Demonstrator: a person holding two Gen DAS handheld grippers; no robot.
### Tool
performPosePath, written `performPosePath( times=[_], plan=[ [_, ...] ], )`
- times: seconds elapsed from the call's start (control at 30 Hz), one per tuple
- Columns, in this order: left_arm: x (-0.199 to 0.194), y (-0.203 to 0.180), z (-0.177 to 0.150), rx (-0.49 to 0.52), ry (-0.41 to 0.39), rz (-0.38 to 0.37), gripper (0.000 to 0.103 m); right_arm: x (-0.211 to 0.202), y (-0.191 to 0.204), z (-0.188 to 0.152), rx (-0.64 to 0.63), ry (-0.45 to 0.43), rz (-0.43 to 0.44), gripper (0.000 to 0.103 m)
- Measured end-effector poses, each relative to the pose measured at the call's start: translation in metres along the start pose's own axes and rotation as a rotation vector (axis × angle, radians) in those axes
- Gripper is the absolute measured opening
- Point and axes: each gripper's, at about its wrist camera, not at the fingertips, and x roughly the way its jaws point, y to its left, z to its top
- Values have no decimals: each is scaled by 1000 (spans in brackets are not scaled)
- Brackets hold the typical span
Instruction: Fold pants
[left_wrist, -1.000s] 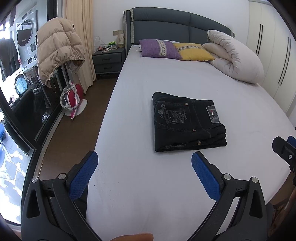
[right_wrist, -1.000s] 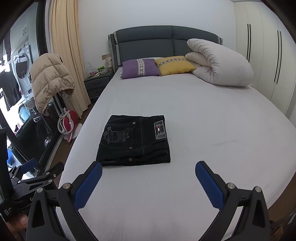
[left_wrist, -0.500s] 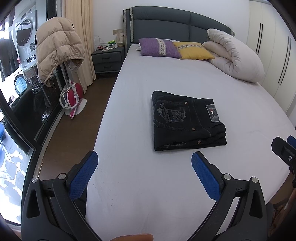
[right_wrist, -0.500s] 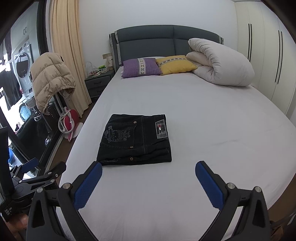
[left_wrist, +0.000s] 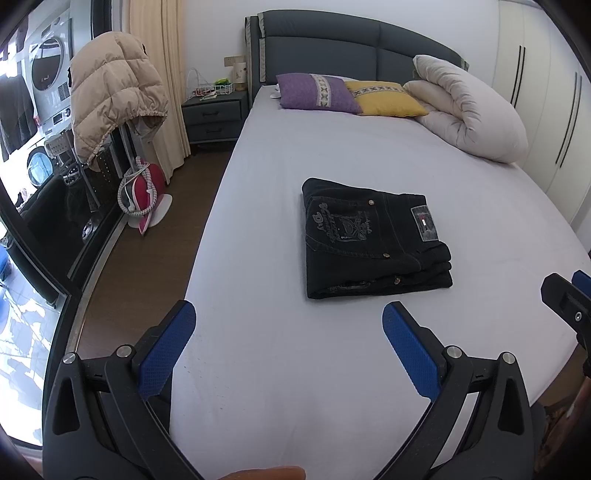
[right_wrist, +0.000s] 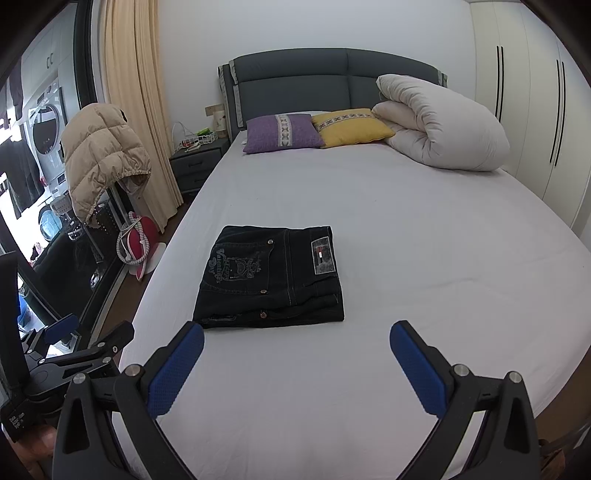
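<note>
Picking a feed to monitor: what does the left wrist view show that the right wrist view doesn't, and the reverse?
Only the left wrist view shows the right tongs' tip at its right edge. Only the right wrist view shows the left tongs from outside, low on the left. Both show the folded black pants lying on the white bed sheet, the purple pillow and the rolled duvet.

one pants (left_wrist: 373, 240), two pillows (left_wrist: 317, 93), one duvet (left_wrist: 472, 110)

I see bright daylight entering from the window (left_wrist: 22, 206) at left; shadows soft, focus sharp, fisheye edges bent and perhaps slightly vignetted.
</note>
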Motion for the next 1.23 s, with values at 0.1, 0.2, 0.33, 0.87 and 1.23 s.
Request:
performPosePath(
  times=[0.1, 0.2, 0.33, 0.87, 1.23],
  plan=[
    [0, 0, 0, 1, 2, -1, 103, 0, 0, 0, 0, 0, 0, 103],
    [0, 0, 0, 1, 2, -1, 103, 0, 0, -1, 2, 3, 1, 103],
    [0, 0, 0, 0, 2, -1, 103, 1, 0, -2, 1, 5, 1, 103],
    [5, 2, -2, 8, 14, -13, 103, 8, -3, -5, 2, 20, 6, 103],
    [8, 5, -1, 22, 19, -28, 103, 15, -8, -5, 7, 40, 17, 103]
  ],
)
